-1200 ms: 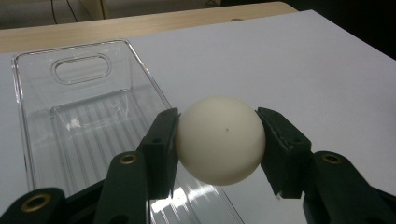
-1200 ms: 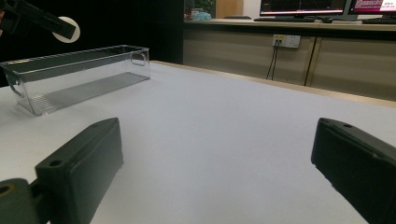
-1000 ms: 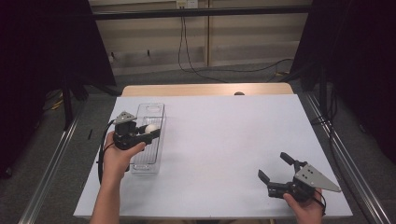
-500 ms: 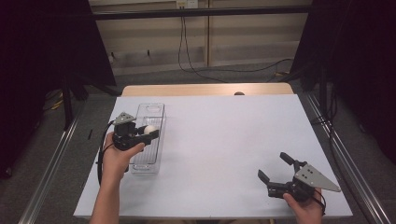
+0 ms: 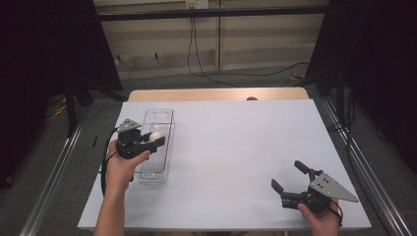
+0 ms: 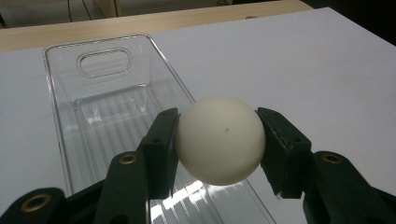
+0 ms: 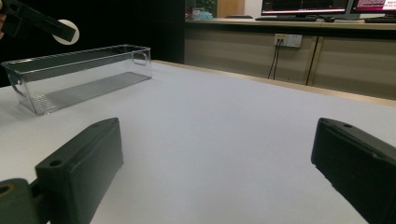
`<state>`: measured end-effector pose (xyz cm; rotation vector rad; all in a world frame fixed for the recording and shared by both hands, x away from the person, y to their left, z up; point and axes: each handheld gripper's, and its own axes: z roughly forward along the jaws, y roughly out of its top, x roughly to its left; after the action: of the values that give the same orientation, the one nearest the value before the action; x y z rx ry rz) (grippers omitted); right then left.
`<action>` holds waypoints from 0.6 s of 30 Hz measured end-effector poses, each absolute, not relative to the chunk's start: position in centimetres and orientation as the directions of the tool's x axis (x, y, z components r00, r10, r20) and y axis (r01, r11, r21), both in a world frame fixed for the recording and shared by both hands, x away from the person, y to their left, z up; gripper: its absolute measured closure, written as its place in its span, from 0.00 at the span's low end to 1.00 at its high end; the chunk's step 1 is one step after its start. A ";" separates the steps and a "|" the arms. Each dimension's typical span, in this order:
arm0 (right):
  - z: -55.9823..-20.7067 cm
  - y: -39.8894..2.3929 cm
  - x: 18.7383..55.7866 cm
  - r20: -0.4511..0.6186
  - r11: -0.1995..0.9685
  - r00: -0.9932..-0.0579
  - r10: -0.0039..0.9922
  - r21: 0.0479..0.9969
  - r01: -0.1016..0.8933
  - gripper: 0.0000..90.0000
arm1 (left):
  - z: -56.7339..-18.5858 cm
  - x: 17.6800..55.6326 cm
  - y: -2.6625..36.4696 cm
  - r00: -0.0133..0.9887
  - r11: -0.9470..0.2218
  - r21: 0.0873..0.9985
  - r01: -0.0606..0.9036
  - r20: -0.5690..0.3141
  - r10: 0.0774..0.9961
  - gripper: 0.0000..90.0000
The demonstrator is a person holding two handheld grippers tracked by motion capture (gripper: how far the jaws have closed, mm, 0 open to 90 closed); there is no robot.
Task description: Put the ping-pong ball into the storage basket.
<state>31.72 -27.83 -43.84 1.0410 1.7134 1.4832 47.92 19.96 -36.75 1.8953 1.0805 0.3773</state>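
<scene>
A white ball [image 6: 219, 139] is clamped between the two black jaws of my left gripper [image 5: 153, 139], held above the clear plastic bin [image 5: 160, 120] at the table's left. The left gripper view looks past the ball [image 5: 156, 136] down into the ribbed floor of the bin [image 6: 107, 116]. Far from it, my right gripper [image 5: 291, 176] rests low near the table's front right, jaws wide apart with nothing between them. From the right gripper view the bin [image 7: 79, 77] stands at the far left, with the ball [image 7: 69, 31] above it.
The white table top [image 5: 236, 147] stretches between the two grippers. A wooden strip [image 5: 216, 94] runs along its far edge, with cables on the floor behind. Metal rails [image 5: 359, 157] flank both sides.
</scene>
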 end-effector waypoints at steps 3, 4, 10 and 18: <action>-43.8 -27.8 31.7 0.038 0.045 -0.481 0.876 0.986 0.159 0.02 | -36.8 47.9 20.0 0.564 -0.217 0.819 0.531 -0.150 0.812 0.57; -43.8 -27.8 31.7 0.035 0.046 -0.480 0.876 0.986 0.157 0.02 | -36.8 47.9 20.1 0.560 -0.219 0.819 0.531 -0.145 0.816 0.57; -43.9 -27.8 31.7 0.032 0.051 -0.485 0.874 0.986 0.158 0.02 | -37.0 48.0 20.3 0.554 -0.215 0.817 0.535 -0.147 0.820 0.57; -43.8 -27.8 31.7 0.032 0.051 -0.484 0.874 0.986 0.157 0.02 | -37.2 48.1 20.5 0.549 -0.224 0.815 0.535 -0.134 0.825 0.57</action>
<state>31.72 -27.81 -43.84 1.0413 1.7134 1.4839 48.06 20.49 -37.22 1.9020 1.1063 0.4136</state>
